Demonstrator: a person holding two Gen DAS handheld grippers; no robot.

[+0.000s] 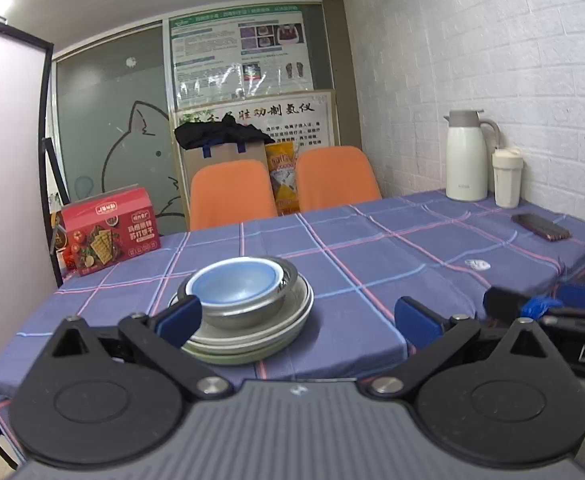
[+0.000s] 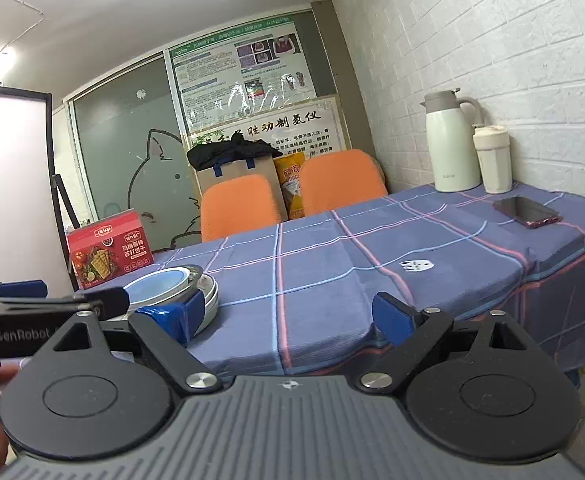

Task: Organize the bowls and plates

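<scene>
Both claws (image 1: 298, 318) (image 2: 288, 314) gape wide (empty) near upright nested bowls (image 1: 236, 288) on plates (image 1: 252, 340)

**Count of things on the checked tablecloth**

Two nested bowls: one blue bowl (image 1: 234, 282) inside one steel bowl (image 1: 248, 312). Beneath, a stack of pale round plates (image 1: 264, 344), number unclear. One white thermos jug (image 1: 466, 156), one cream tumbler (image 1: 507, 178), one dark phone (image 1: 541, 227), one red cracker box (image 1: 110, 236), two orange chairs (image 1: 232, 194).

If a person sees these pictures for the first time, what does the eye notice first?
First, the stack of plates and bowls near the table's front edge, a blue bowl on top. Then the two orange chairs behind the checked blue tablecloth. Then the white jug in the far right corner by the brick wall.
</scene>
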